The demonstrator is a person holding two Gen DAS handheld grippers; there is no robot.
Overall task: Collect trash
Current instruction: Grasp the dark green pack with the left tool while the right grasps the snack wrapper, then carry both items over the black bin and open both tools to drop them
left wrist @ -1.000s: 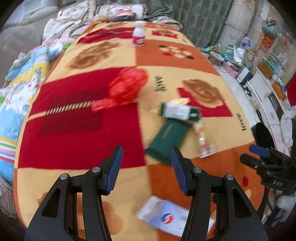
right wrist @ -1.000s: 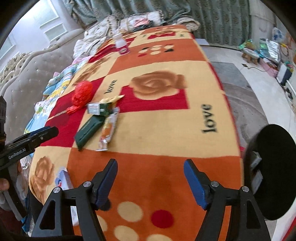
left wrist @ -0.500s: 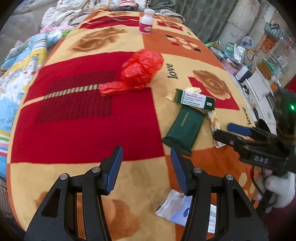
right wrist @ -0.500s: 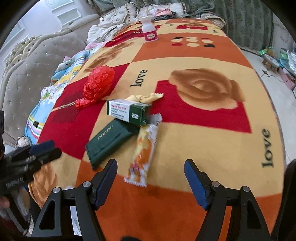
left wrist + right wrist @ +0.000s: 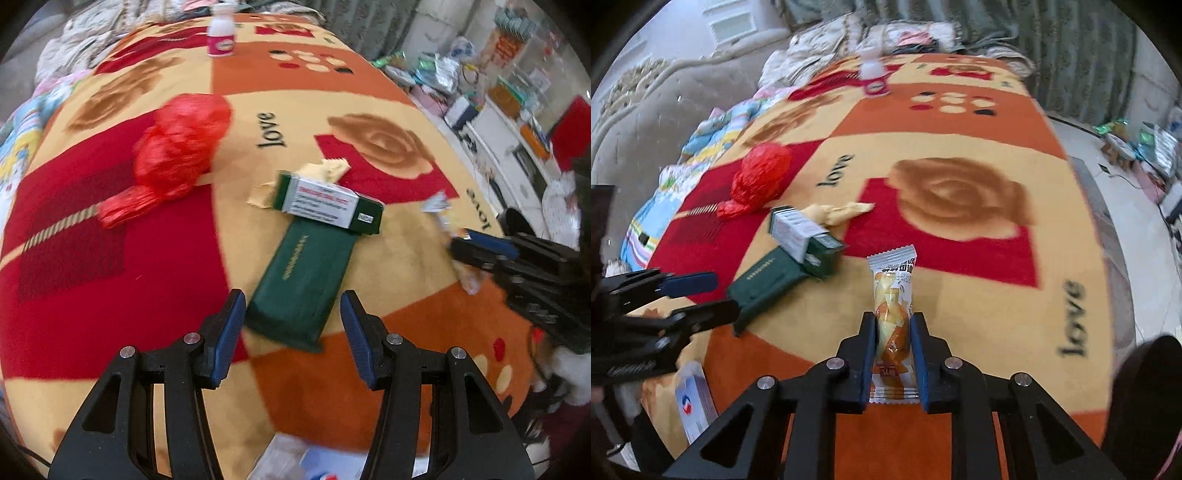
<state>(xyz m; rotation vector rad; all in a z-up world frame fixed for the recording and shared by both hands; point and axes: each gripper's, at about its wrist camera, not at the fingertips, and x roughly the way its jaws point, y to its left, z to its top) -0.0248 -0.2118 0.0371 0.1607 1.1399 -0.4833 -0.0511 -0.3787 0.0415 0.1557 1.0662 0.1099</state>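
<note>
The snack wrapper [image 5: 893, 325] is lying on the patterned blanket [image 5: 979, 258], its long axis running straight ahead along the right gripper [image 5: 893, 332], whose jaws have just been closing and are now clenching its lower half. Left of the wrapper, the dark green pouch [image 5: 306, 280] is lying with its near end between the left gripper's [image 5: 291, 321] released jaws, its length pointing away and slightly right toward the green and white box [image 5: 328, 205] resting on its far end. So the left hand is sitting nearer the pouch.
</note>
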